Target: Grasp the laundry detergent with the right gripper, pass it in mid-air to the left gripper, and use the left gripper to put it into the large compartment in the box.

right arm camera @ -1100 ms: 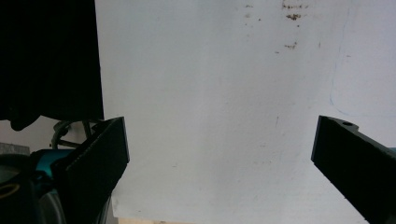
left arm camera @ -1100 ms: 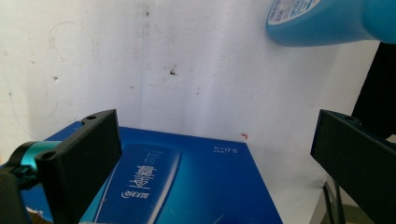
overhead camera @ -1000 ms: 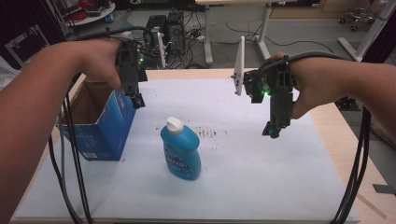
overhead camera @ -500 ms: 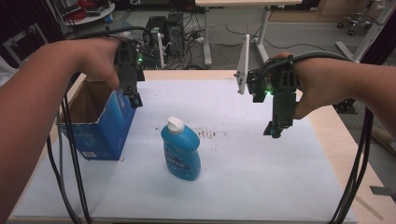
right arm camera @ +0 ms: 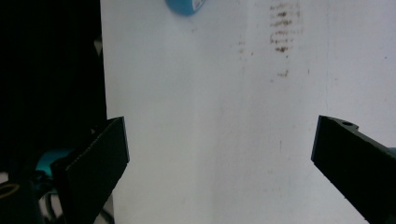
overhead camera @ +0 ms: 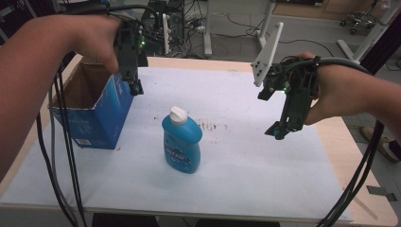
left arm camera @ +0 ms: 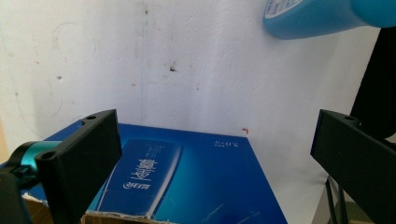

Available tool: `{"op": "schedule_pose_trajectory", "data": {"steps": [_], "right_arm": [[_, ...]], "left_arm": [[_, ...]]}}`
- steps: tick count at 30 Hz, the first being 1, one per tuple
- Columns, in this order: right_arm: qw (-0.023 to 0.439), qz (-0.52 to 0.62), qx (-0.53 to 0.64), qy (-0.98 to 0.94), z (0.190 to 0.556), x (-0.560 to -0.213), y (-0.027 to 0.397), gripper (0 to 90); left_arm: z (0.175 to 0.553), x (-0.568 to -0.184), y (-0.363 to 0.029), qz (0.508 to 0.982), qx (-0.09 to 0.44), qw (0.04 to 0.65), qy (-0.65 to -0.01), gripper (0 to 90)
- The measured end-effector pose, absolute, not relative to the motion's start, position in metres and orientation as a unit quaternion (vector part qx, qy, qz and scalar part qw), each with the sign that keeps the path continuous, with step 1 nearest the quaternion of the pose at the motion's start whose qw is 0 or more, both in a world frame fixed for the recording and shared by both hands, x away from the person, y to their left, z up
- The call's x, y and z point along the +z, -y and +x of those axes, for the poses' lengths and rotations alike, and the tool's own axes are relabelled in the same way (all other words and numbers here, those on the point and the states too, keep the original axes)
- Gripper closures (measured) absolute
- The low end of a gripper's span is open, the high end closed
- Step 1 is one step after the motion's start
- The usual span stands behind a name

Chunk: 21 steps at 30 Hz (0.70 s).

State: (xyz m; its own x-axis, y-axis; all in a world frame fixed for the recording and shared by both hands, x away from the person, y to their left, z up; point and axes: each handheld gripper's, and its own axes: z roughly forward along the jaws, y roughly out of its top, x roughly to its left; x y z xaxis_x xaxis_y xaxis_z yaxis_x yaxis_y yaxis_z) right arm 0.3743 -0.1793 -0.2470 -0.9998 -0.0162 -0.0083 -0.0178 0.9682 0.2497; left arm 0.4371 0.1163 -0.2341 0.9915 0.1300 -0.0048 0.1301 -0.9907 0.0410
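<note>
Both tools hung wide open and empty, the left tool (overhead camera: 134,87) at upper left over the blue box (overhead camera: 92,116), the right tool (overhead camera: 279,130) right of the upright blue bottle (overhead camera: 181,142) at mid-desk (overhead camera: 246,165), which probably wanted a level squeeze below its white cap (overhead camera: 178,114).

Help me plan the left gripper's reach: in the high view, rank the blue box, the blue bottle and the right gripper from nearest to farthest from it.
1. blue box, right under the left gripper.
2. blue bottle, upright at the table's middle.
3. right gripper, far across on the right side.
</note>
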Motion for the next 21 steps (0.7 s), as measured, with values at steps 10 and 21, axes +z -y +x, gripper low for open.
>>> {"op": "schedule_pose_trajectory", "data": {"steps": [10, 21], "right_arm": [[-0.005, 0.051, 0.231, -0.972, 0.356, -0.289, 0.189, 3.3], [-0.001, 0.107, 0.323, -0.940, 0.344, -0.333, 0.185, 3.2]], "left_arm": [[0.430, -0.233, -0.111, 0.999, 0.000, 0.022, -0.046, 1.8], [0.424, -0.231, -0.115, 0.999, 0.004, 0.029, -0.046, 1.8]]}}
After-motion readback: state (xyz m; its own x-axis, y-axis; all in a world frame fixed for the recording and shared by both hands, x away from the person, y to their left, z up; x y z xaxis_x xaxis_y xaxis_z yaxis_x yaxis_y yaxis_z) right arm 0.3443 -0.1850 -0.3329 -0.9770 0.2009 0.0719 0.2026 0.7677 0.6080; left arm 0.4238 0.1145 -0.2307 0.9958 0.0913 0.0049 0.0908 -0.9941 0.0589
